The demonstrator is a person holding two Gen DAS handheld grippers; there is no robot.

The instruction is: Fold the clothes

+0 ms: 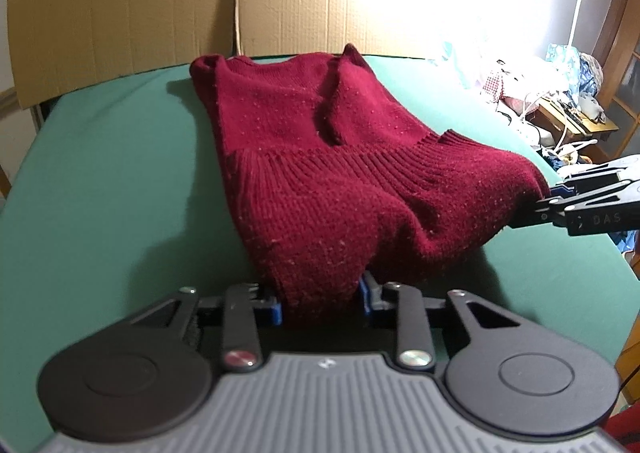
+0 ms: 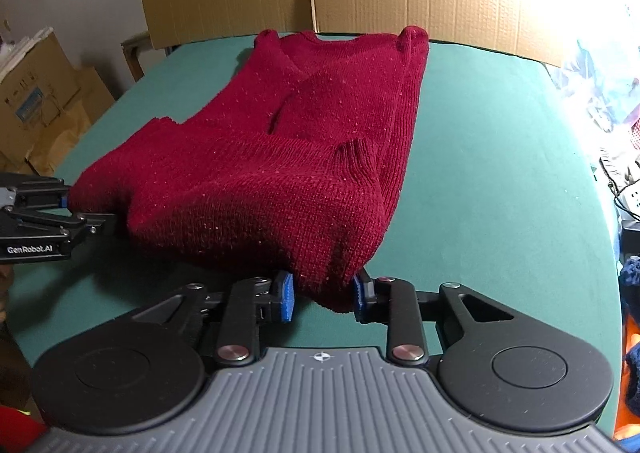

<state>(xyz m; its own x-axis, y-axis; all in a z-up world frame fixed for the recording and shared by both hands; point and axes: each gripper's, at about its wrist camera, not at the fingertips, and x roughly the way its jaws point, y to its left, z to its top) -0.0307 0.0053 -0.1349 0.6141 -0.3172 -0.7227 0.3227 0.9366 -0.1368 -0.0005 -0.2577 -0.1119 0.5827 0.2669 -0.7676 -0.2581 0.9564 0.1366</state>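
Observation:
A dark red knitted sweater lies lengthwise on the green table, its neck end towards the far cardboard. Its near hem is raised off the table at both corners. My left gripper is shut on the near left corner, with knit bunched between its blue pads. In the right wrist view the same sweater shows, and my right gripper is shut on the near right corner. Each gripper also appears from the side in the other's view: the right gripper, the left gripper.
A large flattened cardboard sheet stands upright behind the table's far edge. Cardboard boxes sit off the left side. Cluttered shelves, bags and cables lie past the right edge under bright window glare.

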